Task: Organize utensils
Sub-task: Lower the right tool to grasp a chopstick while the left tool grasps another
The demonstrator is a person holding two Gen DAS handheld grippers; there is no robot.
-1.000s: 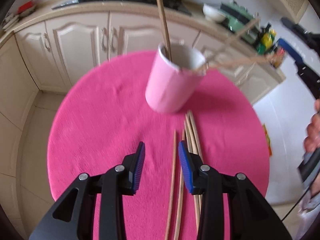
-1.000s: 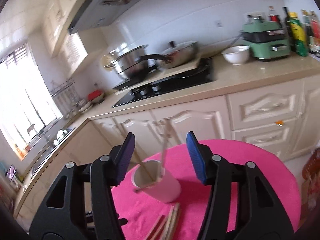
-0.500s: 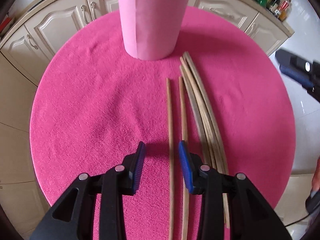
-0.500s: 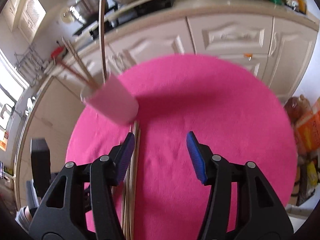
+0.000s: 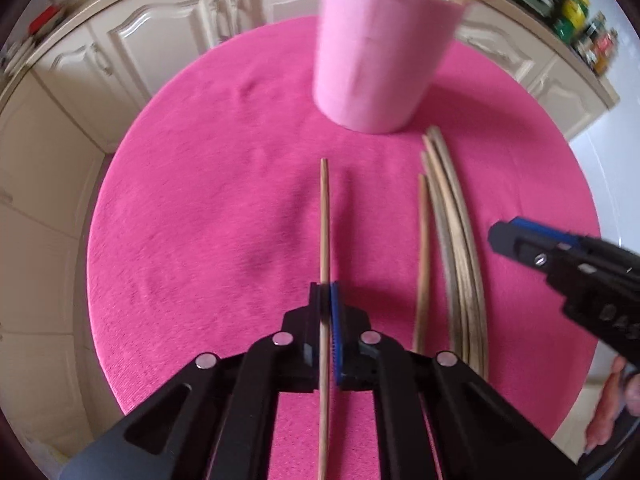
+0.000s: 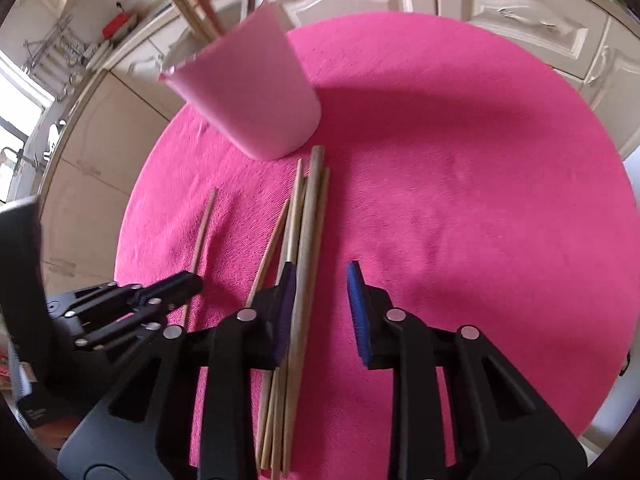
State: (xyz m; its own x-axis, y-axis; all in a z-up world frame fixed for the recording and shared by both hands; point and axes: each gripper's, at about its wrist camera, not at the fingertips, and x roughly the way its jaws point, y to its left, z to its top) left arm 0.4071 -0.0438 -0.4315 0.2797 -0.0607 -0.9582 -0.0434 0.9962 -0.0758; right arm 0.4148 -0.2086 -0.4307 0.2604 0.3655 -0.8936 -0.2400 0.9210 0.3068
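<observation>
Far left, cream cabinets (image 5: 132, 40) behind the round table w/ pink cloth (image 5: 192, 208). Left gripper (image 5: 326, 300) is clenched on a single chopstick (image 5: 324, 216), pinched roughly mid-length, tip pointing toward the pink cup (image 5: 380, 52); can't tell if it's off the cloth yet. Moving right: a lone stick (image 5: 422, 248), then the bundle of remaining chopsticks (image 5: 460, 240) lying side by side, far ends just beside the cup's base. Cup already has a few sticks leaning out of it. Right gripper (image 6: 320, 280) sits low over the bundle, jaws apart, nothing held, left finger right against the thickest stick (image 6: 308, 240).

Handling, imo: thin wood, v. light, stiff, round so they roll and pivot in the pads. Grab near the middle, square across, one at a time. Cup looks light too, so a hard poke at the rim might tip it.
</observation>
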